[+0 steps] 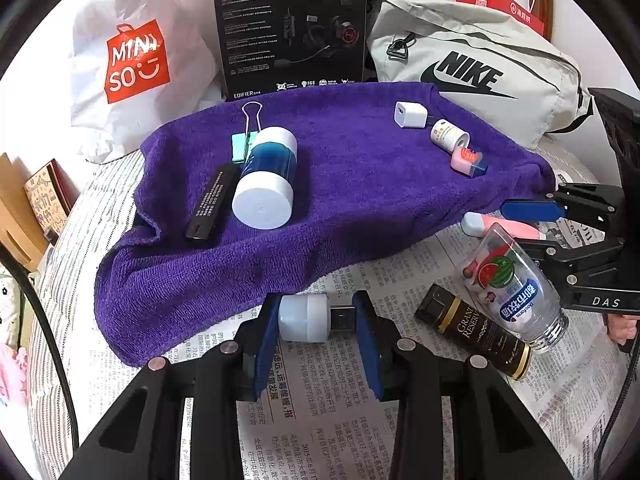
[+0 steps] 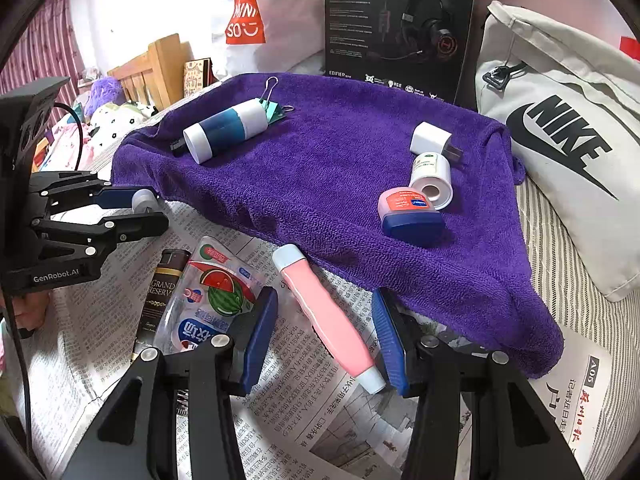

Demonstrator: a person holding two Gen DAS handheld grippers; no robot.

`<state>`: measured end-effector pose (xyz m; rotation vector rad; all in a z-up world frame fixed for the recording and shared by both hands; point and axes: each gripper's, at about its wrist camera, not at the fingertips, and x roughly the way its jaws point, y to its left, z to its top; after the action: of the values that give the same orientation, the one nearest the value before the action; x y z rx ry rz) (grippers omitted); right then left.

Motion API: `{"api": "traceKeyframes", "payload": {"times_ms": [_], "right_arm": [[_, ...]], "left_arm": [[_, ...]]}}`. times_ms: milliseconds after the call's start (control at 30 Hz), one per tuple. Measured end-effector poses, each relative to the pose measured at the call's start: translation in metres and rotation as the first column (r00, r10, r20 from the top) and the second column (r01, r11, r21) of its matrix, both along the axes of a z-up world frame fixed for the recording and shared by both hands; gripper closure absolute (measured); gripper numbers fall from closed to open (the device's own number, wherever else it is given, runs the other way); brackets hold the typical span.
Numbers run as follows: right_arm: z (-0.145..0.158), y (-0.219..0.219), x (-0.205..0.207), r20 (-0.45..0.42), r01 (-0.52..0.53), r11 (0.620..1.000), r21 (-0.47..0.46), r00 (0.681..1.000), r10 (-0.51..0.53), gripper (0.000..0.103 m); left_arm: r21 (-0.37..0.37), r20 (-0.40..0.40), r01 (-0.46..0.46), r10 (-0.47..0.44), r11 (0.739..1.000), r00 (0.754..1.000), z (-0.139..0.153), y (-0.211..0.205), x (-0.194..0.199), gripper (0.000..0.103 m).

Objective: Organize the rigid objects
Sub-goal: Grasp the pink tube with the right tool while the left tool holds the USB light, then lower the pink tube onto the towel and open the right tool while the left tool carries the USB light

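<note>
The left gripper point(image 1: 318, 318) is clamped on the USB lamp point(image 1: 308, 319), while the right gripper point(image 2: 325, 336), jaws apart, straddles the pink tube point(image 2: 326, 318) on the newspaper point(image 2: 304, 408), its long axis running diagonally between the pads.

1. A bed with a grey-striped sheet point(image 1: 80, 216) carries everything.
2. A purple towel point(image 1: 340, 184) is spread over its middle.
3. Sheets of newspaper point(image 1: 320, 408) lie directly on the sheet at the towel's near side, partly tucked under its edge.
4. Behind the towel stand a white Miniso bag point(image 1: 132, 60) and a black headset box point(image 1: 292, 28).
5. A grey Nike bag point(image 1: 480, 68) rests at the towel's far right corner.
</note>
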<state>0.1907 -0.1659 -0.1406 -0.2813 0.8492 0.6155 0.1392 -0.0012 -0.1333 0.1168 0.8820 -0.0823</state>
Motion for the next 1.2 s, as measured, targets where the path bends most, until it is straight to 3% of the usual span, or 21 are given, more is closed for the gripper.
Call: {"api": "traceKeyframes", "payload": {"times_ms": [400, 467, 733, 833, 1000, 1100, 1200], "right_arm": [[0.002, -0.001, 0.0, 0.004, 0.003, 1.0, -0.001, 1.0, -0.003, 0.058], [0.003, -0.004, 0.002, -0.003, 0.014, 1.0, 0.005, 1.0, -0.014, 0.069], [0.01, -0.015, 0.005, -0.106, 0.039, 0.999, 0.03, 0.994, -0.035, 0.088], [0.01, -0.012, -0.002, -0.146, 0.012, 1.0, 0.012, 0.989, -0.01, 0.087], [0.008, 0.002, -0.012, -0.084, -0.042, 0.994, -0.101, 0.996, 0.033, 0.087], [0.007, 0.003, -0.015, -0.059, -0.04, 0.992, -0.121, 0.998, 0.033, 0.088], [0.01, 0.002, -0.013, -0.089, -0.01, 0.993, -0.115, 0.996, 0.0, 0.088]], "left_arm": [[-0.042, -0.006, 0.0, 0.0, 0.999, 1.0, 0.0, 0.005, 0.0, 0.068], [-0.042, -0.006, 0.0, 0.0, 0.999, 1.0, 0.0, 0.005, 0.0, 0.068], [-0.057, -0.008, -0.001, 0.0, 0.998, 1.0, 0.001, 0.007, 0.0, 0.069], [-0.051, -0.008, 0.0, 0.0, 0.999, 1.0, 0.001, 0.007, 0.001, 0.069], [-0.058, -0.009, 0.001, -0.001, 0.998, 1.0, 0.0, 0.007, 0.001, 0.069], [-0.063, -0.009, 0.001, -0.001, 0.998, 1.0, 0.0, 0.008, 0.001, 0.069], [-0.087, -0.015, 0.0, -0.002, 0.996, 1.0, 0.002, 0.011, 0.001, 0.069]]}}
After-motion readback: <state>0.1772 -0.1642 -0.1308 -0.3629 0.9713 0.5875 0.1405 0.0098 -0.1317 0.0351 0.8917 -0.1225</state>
